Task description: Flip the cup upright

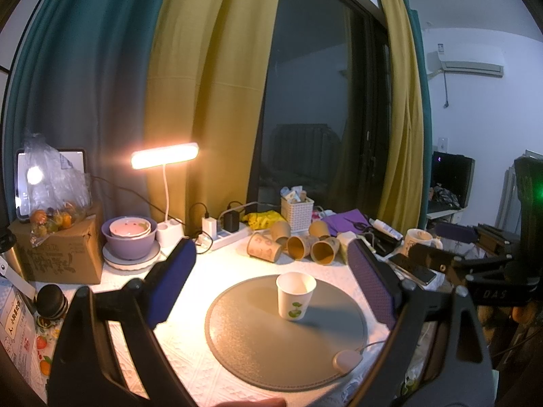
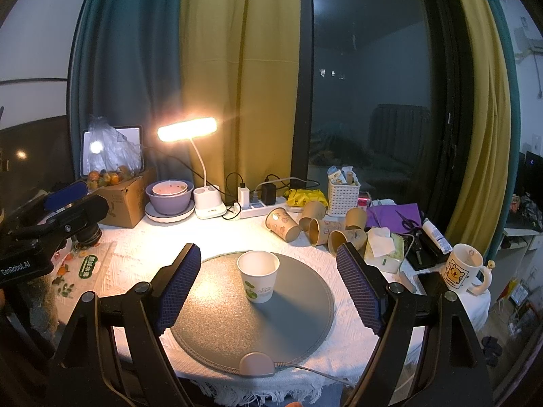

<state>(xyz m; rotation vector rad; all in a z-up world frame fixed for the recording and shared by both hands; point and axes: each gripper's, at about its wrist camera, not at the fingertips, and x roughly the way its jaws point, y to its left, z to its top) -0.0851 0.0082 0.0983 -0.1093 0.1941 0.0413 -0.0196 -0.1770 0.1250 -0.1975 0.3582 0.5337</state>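
Observation:
A white paper cup [image 1: 295, 295] with a green print stands upright, mouth up, on a round grey mat [image 1: 258, 339]. It also shows in the right wrist view [image 2: 259, 276] on the mat [image 2: 217, 322]. My left gripper [image 1: 271, 271] is open and empty, held back from the cup. My right gripper [image 2: 268, 271] is open and empty, its jaws wide to either side of the cup without touching it. The right gripper's body shows at the right of the left wrist view [image 1: 475, 271]; the left one shows at the left of the right wrist view [image 2: 51, 217].
Several brown paper cups [image 2: 315, 227] lie on their sides behind the mat. A lit desk lamp [image 2: 186, 129], power strip [image 2: 258, 203], stacked bowls [image 2: 169, 196], cardboard box [image 2: 122, 203], white basket [image 2: 342, 193], tissue pack [image 2: 383, 247] and mug [image 2: 461, 268] crowd the table's back and right.

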